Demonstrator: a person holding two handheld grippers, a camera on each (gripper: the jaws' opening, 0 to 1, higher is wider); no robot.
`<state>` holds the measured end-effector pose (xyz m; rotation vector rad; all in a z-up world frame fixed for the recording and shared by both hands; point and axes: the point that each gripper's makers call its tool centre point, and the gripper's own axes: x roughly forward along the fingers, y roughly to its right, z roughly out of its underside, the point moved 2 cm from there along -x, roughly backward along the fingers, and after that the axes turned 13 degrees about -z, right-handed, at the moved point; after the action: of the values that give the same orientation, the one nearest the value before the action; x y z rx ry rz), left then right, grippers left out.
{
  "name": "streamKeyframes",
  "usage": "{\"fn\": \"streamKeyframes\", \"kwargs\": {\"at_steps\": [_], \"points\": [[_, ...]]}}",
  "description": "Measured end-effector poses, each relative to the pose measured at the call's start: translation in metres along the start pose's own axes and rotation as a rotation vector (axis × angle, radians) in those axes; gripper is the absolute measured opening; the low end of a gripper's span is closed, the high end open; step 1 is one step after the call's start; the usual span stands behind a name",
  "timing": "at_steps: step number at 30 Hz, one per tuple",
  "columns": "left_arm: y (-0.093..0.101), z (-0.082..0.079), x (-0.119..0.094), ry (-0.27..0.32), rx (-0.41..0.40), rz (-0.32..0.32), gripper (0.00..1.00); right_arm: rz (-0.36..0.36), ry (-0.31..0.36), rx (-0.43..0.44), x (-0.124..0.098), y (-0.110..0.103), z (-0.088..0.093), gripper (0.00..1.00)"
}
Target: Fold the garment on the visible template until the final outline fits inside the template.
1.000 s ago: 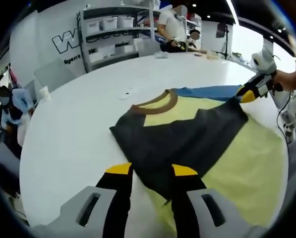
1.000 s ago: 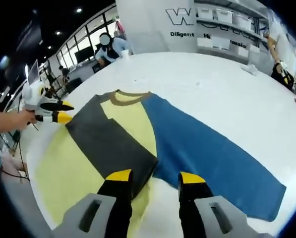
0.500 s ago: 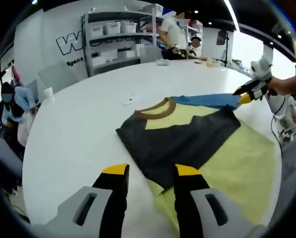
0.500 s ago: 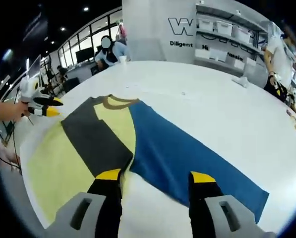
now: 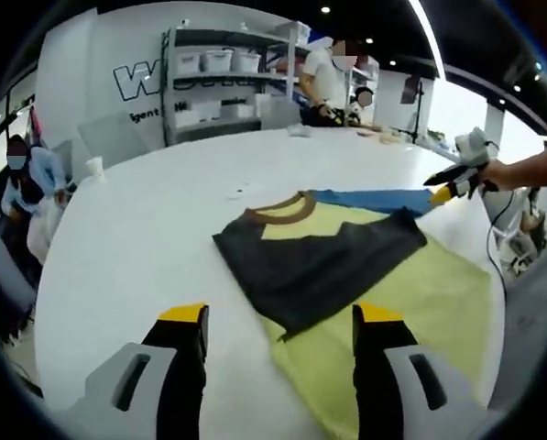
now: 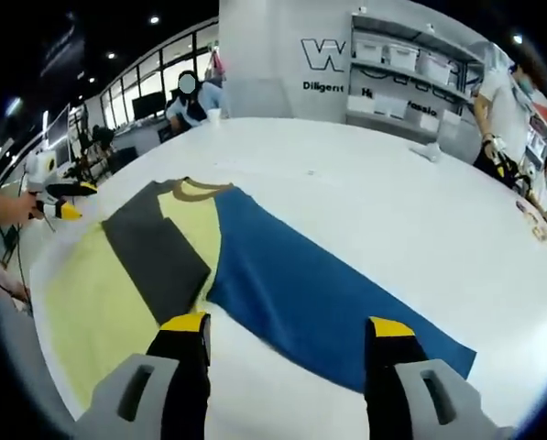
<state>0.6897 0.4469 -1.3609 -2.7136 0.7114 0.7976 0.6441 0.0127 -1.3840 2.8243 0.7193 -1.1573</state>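
Note:
The garment lies flat on the white table [image 5: 136,247]. It has a brown collar [image 5: 287,207], a yellow chest, a dark grey panel [image 5: 319,261] folded over it, and a blue side [image 6: 300,293] spread out. A pale yellow sheet [image 5: 410,312] lies beneath it. In the left gripper view my left gripper [image 5: 280,321] hangs open above the table, short of the grey panel's near corner. In the right gripper view my right gripper [image 6: 289,325] is open over the blue side's near edge. Each gripper also appears in the other's view, held by a hand: the right gripper [image 5: 449,180] and the left gripper [image 6: 58,197].
Shelves with white bins [image 5: 218,62] stand behind the table. People stand and sit around the far side [image 5: 328,78]. A white cup [image 5: 94,168] and a few small items [image 5: 236,192] rest on the table. The table's rounded edge runs close on the sheet's outer side.
Both grippers have drawn back from the garment's near edge, and the jaws of each have spread wider. The folded grey panel lies as before.

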Motion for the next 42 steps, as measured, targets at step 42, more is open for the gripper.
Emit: {"fn": "streamKeyframes", "kwargs": {"at_steps": [42], "points": [[0.029, 0.016, -0.064, 0.052, 0.06, 0.114, 0.99, 0.181, 0.005, 0.133, -0.062, 0.09, 0.054, 0.58]]}}
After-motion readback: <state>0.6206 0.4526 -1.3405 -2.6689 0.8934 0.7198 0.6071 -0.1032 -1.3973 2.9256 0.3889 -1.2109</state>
